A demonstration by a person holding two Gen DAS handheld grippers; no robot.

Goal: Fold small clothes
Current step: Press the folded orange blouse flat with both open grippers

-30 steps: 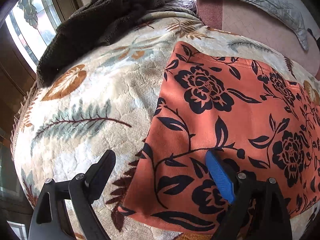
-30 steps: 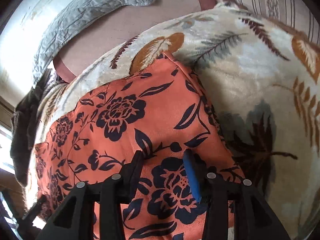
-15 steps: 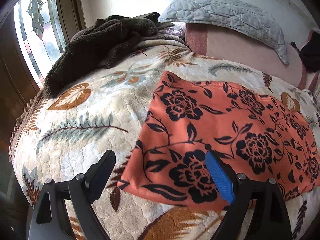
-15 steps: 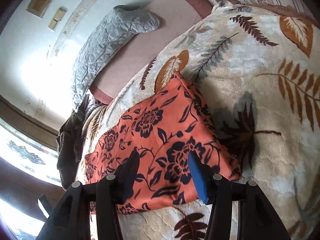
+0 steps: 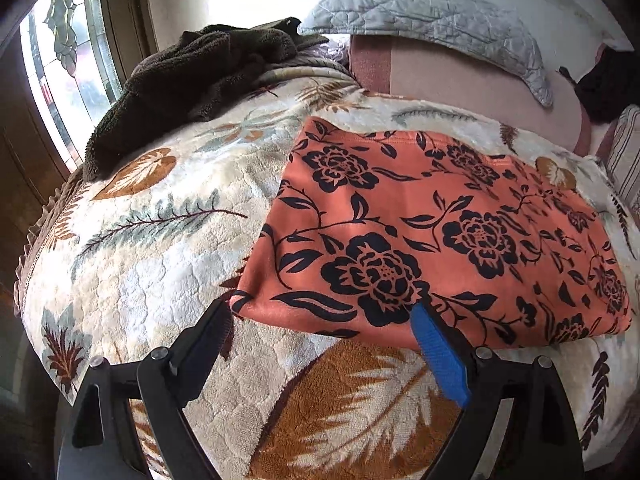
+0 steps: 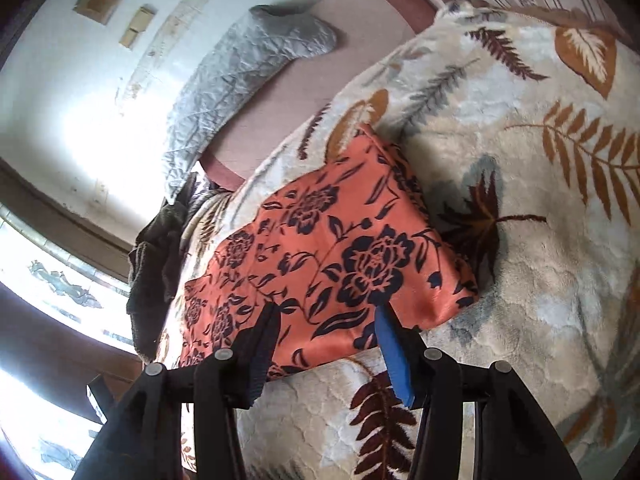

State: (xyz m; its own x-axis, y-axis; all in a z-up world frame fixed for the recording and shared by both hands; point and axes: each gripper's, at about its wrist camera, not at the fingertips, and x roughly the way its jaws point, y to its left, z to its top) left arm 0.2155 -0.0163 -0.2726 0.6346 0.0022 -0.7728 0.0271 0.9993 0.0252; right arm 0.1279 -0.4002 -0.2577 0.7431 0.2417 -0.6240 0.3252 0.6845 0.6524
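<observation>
With its two black fingers spread wide and holding nothing, the left gripper [image 5: 320,344] hovers just short of the near edge of the orange floral-print fabric garment [image 5: 436,236], having backed away from where it stood over the cloth a second ago. The right gripper [image 6: 326,332] is likewise wide and empty, and has drawn back from above the fabric to its near edge. That retreat suggests a fold has just been laid: the garment lies flat as a tidy, doubled rectangle, its near-left corner thick and rounded, with no part lifted or pinched. Either another fold follows or this piece is finished; I cannot tell which.

It rests on the cream plush blanket with brown and grey leaf print [image 5: 160,264], near its middle. No basket, box or other container is in view. Farther off, a dark brown fuzzy cloth [image 5: 192,80] lies heaped by the window, and a grey quilted pillow [image 5: 424,16] sits by the wall.
</observation>
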